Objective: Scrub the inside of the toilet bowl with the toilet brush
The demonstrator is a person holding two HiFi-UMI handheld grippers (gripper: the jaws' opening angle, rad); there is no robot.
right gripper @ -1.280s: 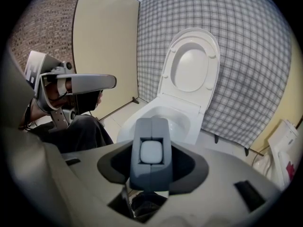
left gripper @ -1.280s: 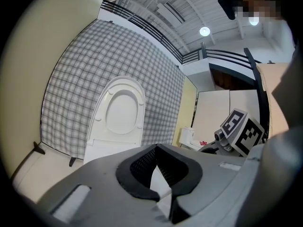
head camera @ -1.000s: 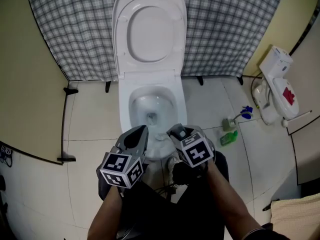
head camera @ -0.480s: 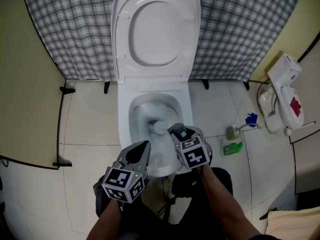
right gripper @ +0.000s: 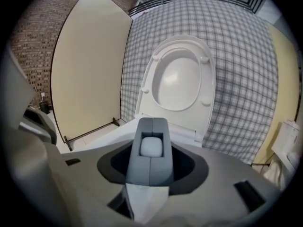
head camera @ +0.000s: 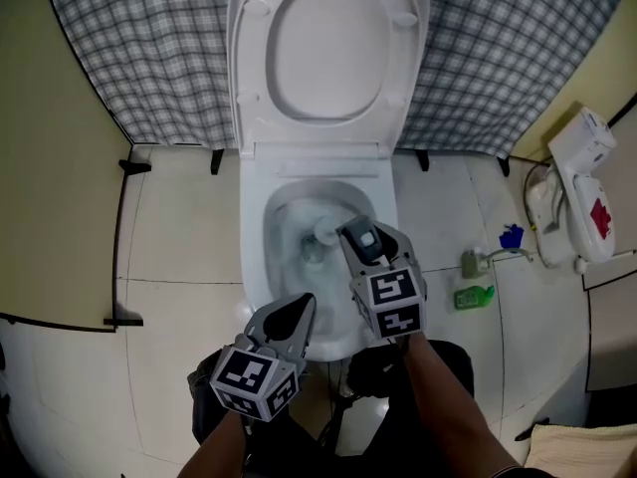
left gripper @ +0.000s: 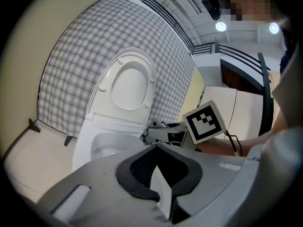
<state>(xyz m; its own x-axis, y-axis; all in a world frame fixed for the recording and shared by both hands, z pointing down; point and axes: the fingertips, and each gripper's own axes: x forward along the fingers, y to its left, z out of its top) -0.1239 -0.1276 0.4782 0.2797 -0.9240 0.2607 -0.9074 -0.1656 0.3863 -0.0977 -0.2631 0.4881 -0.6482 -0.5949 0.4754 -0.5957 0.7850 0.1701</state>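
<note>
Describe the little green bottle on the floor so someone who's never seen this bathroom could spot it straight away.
Find the white toilet with its lid up against the checked curtain. On the tiled floor to its right in the head view lies the green bottle. It is the only bright green thing, nearer the person than the blue item.

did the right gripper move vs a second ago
Yes. The right gripper went forward, from the front rim of the toilet bowl to further over its middle.
</note>
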